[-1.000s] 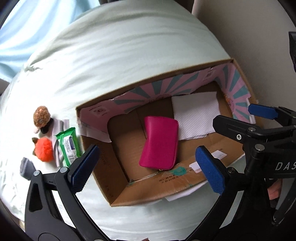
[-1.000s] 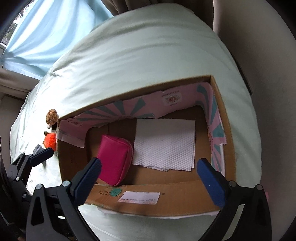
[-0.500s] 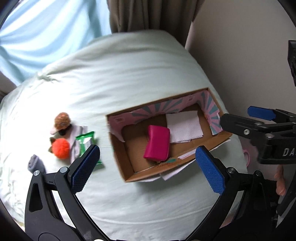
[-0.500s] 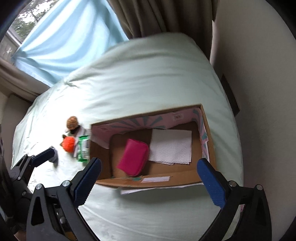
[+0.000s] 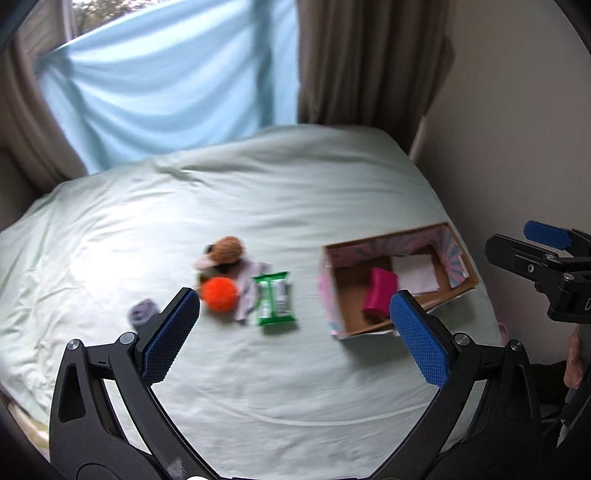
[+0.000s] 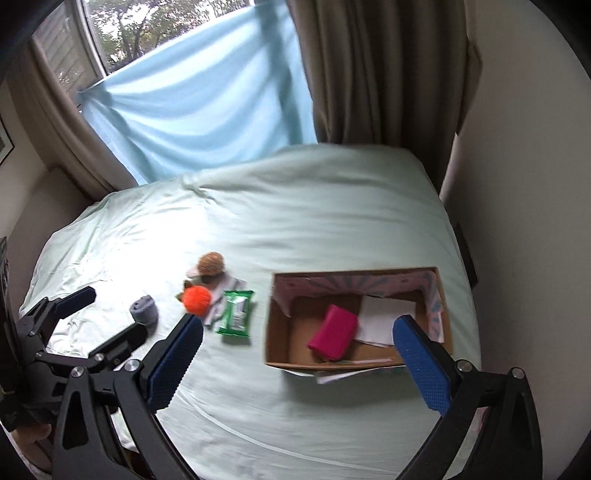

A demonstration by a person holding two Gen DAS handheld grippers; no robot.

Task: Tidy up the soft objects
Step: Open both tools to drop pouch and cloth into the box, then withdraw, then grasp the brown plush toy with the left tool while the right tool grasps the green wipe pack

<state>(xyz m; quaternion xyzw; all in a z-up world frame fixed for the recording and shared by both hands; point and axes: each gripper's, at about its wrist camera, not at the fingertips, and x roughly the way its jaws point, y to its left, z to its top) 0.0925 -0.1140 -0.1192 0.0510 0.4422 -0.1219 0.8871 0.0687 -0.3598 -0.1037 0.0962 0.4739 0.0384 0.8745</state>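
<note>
In the left wrist view, the left gripper (image 5: 295, 332) has pulled well back from the bed since a second ago — the cardboard box (image 5: 341, 317), which then filled the frame, now sits small at the right side of the pale green bedspread (image 5: 295, 387). Its jaws stand wide apart with nothing between them, as before. Inside the box lie the pink pouch (image 5: 379, 297) and, beside it, a white paper towel (image 5: 415, 275), both placed as they were. Left of the box, apart from it, lies the green wipes packet (image 5: 275, 302), then the orange pom-pom (image 5: 219, 293), a brown knitted toy (image 5: 227, 249) and a small grey bundle (image 5: 142, 314). The right gripper (image 5: 546, 251) shows at the right edge.

In the right wrist view, the right gripper (image 6: 299, 358) has likewise drawn back and up — the window (image 6: 110, 33) and blue curtain (image 6: 199, 107) are now in sight. Its jaws are spread, empty. The box (image 6: 291, 354) holds the pouch (image 6: 334, 336) and towel (image 6: 382, 321); the packet (image 6: 236, 312), pom-pom (image 6: 197, 301), toy (image 6: 210, 264) and grey bundle (image 6: 144, 310) lie left of it on the bedspread (image 6: 314, 221). The left gripper (image 6: 96, 314) hangs at lower left, jaws parted.
</note>
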